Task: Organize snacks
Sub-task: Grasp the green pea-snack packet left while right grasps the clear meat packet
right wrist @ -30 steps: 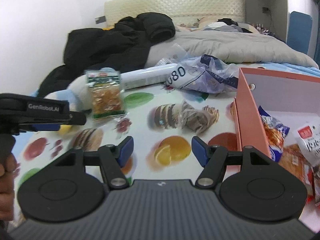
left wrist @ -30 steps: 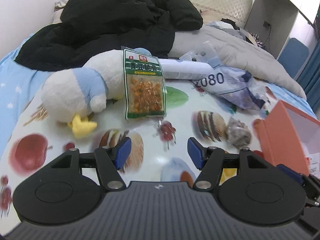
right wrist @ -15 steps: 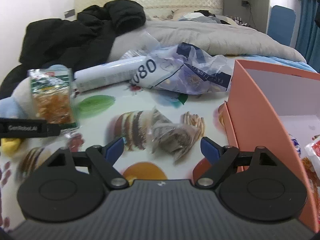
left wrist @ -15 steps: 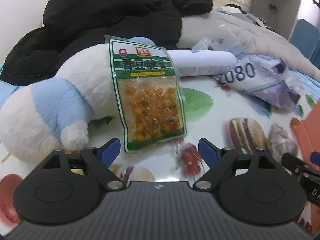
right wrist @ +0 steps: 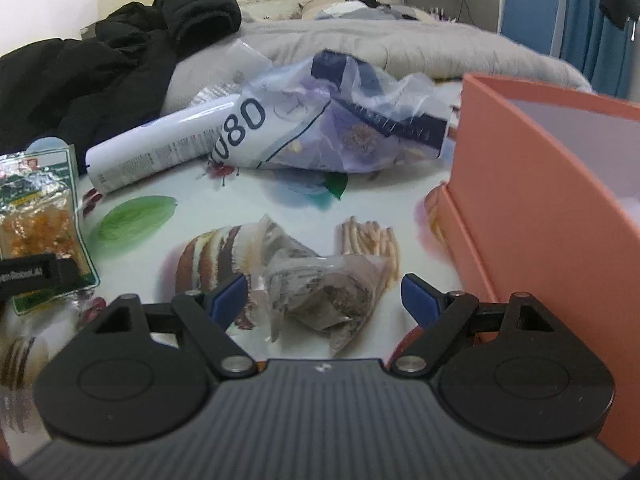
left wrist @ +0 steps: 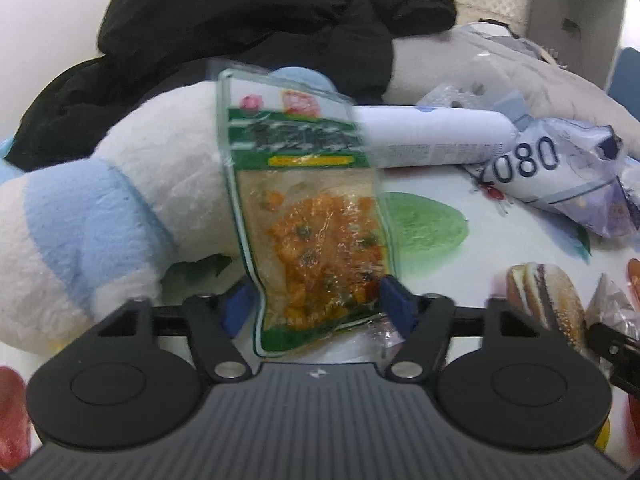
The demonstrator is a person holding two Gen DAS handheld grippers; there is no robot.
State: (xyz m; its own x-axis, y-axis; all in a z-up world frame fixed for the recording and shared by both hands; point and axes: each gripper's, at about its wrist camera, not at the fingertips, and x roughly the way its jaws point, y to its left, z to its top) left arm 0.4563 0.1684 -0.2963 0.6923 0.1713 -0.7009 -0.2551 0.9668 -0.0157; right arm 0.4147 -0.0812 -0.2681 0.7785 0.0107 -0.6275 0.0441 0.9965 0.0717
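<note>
Left gripper [left wrist: 314, 306]: jaws apart, blue pads either side of the snack pouch's bottom edge; contact w/ pads can't be told, so no firm hold shown. Body is matte black plastic w/ ribbed grey top and round discs.
Green pea snack pouch [left wrist: 310, 224]: flat glossy plastic, green printed header, clear window w/ orange and green bits; stands nearly upright, leaning on the plush toy; lower part sits betw. the left pads. Also seen at far left of right wrist view [right wrist: 40, 220].
Right gripper [right wrist: 322, 298]: jaws wide apart, nothing gripped; pads flank the clear packet but stay apart from it.
Clear packet [right wrist: 324, 292]: crinkled see-through film, lumpy grey-brown contents, lies flat on the bench just ahead of the right gripper.
Orange box [right wrist: 532, 208]: rigid cardboard, straight walls, pale inside, open top; on right side of bench, near the right pad.
Plush toy [left wrist: 120, 200]: fluffy white w/ pale blue patch, rounded, lying on its side behind the pouch.
Bench [right wrist: 256, 200]: smooth glossy cloth printed w/ food pics (burger, leaf, fries).
White tube [left wrist: 432, 140]: smooth cylinder w/ small print, lying sideways at back of bench.
Plastic bag [right wrist: 348, 128]: thin crumpled film, bluish-purple, "080" printed, touching the tube's end.
Black jacket [left wrist: 248, 28]: soft, heaped on the bed behind.
</note>
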